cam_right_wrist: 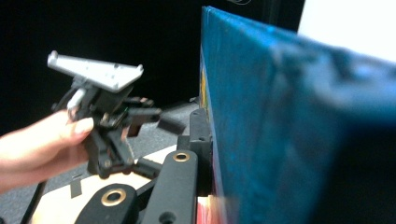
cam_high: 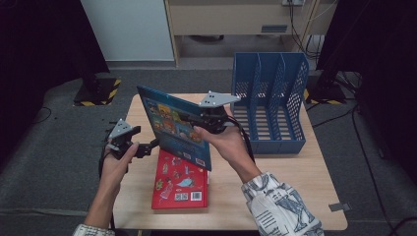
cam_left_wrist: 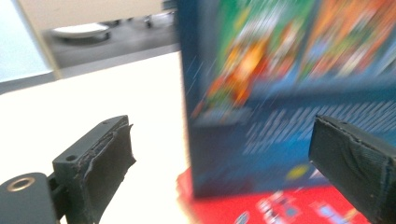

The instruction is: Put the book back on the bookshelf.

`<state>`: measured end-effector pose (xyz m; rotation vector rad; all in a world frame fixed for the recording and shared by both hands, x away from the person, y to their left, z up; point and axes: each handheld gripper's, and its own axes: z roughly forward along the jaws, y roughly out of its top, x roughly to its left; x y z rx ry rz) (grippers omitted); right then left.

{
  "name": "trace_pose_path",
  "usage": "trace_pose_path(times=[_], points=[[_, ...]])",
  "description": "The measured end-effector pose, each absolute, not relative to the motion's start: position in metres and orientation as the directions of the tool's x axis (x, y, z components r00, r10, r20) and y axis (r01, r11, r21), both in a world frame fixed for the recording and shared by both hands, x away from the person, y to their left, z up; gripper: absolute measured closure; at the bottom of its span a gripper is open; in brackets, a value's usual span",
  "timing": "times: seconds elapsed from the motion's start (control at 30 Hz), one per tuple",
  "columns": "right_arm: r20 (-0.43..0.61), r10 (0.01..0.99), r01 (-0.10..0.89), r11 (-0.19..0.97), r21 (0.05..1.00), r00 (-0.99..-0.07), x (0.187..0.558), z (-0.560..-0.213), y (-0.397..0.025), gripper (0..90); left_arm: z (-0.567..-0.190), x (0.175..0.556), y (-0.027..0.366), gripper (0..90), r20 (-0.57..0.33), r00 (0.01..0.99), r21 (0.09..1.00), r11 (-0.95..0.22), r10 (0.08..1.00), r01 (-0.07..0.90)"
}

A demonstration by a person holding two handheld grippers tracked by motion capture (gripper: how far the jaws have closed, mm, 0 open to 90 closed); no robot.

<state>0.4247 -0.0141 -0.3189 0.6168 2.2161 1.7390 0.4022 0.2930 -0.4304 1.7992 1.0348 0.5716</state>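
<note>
Blurred blue book [cam_left_wrist: 289, 93] stands seemingly upright on a red book [cam_left_wrist: 280, 207], between the left gripper's [cam_left_wrist: 224, 158] parted jaws

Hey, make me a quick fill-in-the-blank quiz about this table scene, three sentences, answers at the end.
1. The right gripper holds up a ____ book.
2. Flat on the table below it lies a ____ book.
3. The left gripper has its jaws ____, clamping nothing.
4. The blue file rack stands on the table to the person's ____.

Missing words: blue; red; open; right
</note>
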Motion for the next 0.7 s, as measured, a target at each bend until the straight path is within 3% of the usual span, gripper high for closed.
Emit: trace_pose_path(times=[0.33, 0.7], points=[[0.071, 0.535, 0.187, 0.165, 0.968, -0.842, 0.438, -0.310, -0.018, 82.6, -0.482, 0.403, 0.330, 7.1, -0.060, 0.371, 0.847, -0.150, 0.927, 0.510], [0.065, 0.604, 0.199, 0.159, 0.967, -0.795, 0.446, -0.301, -0.023, 82.6, -0.503, 0.408, 0.336, 7.1, -0.030, 0.346, 0.790, -0.190, 0.938, 0.582]])
